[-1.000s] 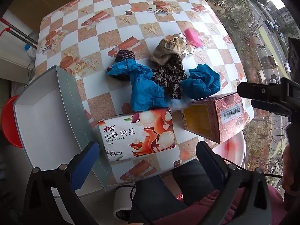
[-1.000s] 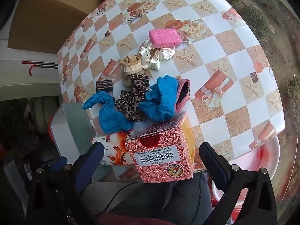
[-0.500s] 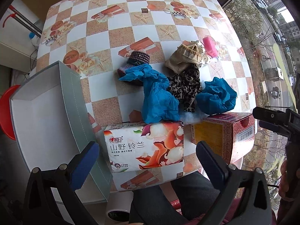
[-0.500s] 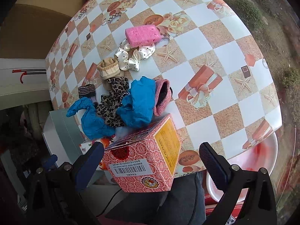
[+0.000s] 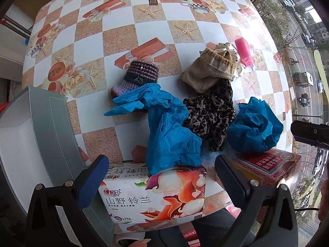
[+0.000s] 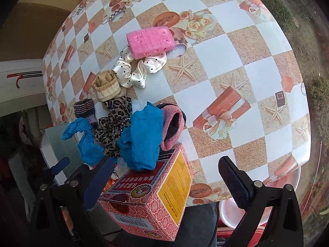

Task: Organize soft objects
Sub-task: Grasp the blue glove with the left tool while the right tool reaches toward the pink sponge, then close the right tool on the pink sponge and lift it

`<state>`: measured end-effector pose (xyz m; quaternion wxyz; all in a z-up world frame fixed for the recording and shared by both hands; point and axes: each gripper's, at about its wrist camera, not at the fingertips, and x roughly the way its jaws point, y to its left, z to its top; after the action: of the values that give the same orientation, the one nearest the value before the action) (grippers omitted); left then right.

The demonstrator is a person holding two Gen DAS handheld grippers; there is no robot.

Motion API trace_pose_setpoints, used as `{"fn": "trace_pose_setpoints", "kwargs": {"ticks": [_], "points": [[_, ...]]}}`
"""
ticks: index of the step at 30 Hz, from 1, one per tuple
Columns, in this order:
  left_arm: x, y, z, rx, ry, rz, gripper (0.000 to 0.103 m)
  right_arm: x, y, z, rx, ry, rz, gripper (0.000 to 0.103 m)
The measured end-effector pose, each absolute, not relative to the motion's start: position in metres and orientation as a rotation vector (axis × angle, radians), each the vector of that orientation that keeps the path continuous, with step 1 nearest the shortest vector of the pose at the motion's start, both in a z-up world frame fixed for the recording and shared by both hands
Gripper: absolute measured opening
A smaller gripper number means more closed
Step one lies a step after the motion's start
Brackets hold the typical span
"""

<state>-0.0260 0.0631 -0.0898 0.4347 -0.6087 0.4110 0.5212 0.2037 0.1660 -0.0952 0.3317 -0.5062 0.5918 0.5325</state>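
Note:
A heap of soft things lies on the checkered table: two blue gloves, a leopard-print cloth, a tan sock, a dark knitted cuff, a spotted white scrunchie, a pink sponge and a pink knitted piece. My left gripper is open and empty above the floral tissue pack. My right gripper is open and empty above the red patterned box.
A grey open box with a white inside stands at the table's left edge. The tissue pack and the red box sit along the near edge. A red and white basin lies below the table's right corner.
Both grippers have moved forward and down toward the table. The heap and the boxes look larger. Nothing on the table has moved.

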Motion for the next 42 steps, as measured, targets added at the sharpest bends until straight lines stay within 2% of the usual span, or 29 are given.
{"fn": "trace_pose_setpoints", "kwargs": {"ticks": [2, 9, 10, 11, 12, 13, 14, 20, 30, 35, 38, 42], "points": [[-0.029, 0.066, -0.098, -1.529, 1.033, 1.309, 0.095, 0.206, 0.172, -0.096, -1.329, 1.522, 1.390, 0.102], [-0.032, 0.071, -0.122, -1.583, 1.063, 1.271, 0.091, 0.208, 0.181, -0.105, -1.357, 1.542, 1.425, 0.102], [-0.031, 0.072, -0.125, -1.590, 1.054, 1.254, 0.080, 0.207, 0.183, -0.106, -1.356, 1.545, 1.433, 0.102], [-0.032, 0.073, -0.127, -1.599, 1.043, 1.239, 0.061, 0.206, 0.185, -0.108, -1.353, 1.546, 1.444, 0.102], [-0.033, 0.075, -0.129, -1.612, 1.015, 1.217, 0.049, 0.204, 0.188, -0.109, -1.352, 1.546, 1.453, 0.102], [-0.035, 0.075, -0.131, -1.633, 0.990, 1.204, 0.027, 0.203, 0.192, -0.111, -1.352, 1.547, 1.463, 0.102], [-0.038, 0.074, -0.131, -1.647, 0.968, 1.205, 0.017, 0.201, 0.196, -0.112, -1.350, 1.544, 1.471, 0.102], [-0.051, 0.063, -0.103, -1.574, 0.887, 1.309, 0.017, 0.191, 0.232, -0.125, -1.318, 1.530, 1.483, 0.102], [-0.039, 0.052, -0.041, -1.512, 0.901, 1.392, 0.017, 0.145, 0.289, -0.177, -1.353, 1.537, 1.504, 0.102], [-0.023, 0.061, -0.037, -1.476, 0.934, 1.405, 0.017, 0.210, 0.299, -0.177, -1.291, 1.393, 1.278, 0.102], [-0.021, 0.067, -0.040, -1.475, 0.926, 1.397, 0.017, 0.248, 0.297, -0.170, -1.200, 1.471, 1.293, 0.102], [-0.015, 0.072, -0.039, -1.468, 0.936, 1.397, 0.017, 0.262, 0.291, -0.162, -1.219, 1.435, 1.338, 0.102]]}}
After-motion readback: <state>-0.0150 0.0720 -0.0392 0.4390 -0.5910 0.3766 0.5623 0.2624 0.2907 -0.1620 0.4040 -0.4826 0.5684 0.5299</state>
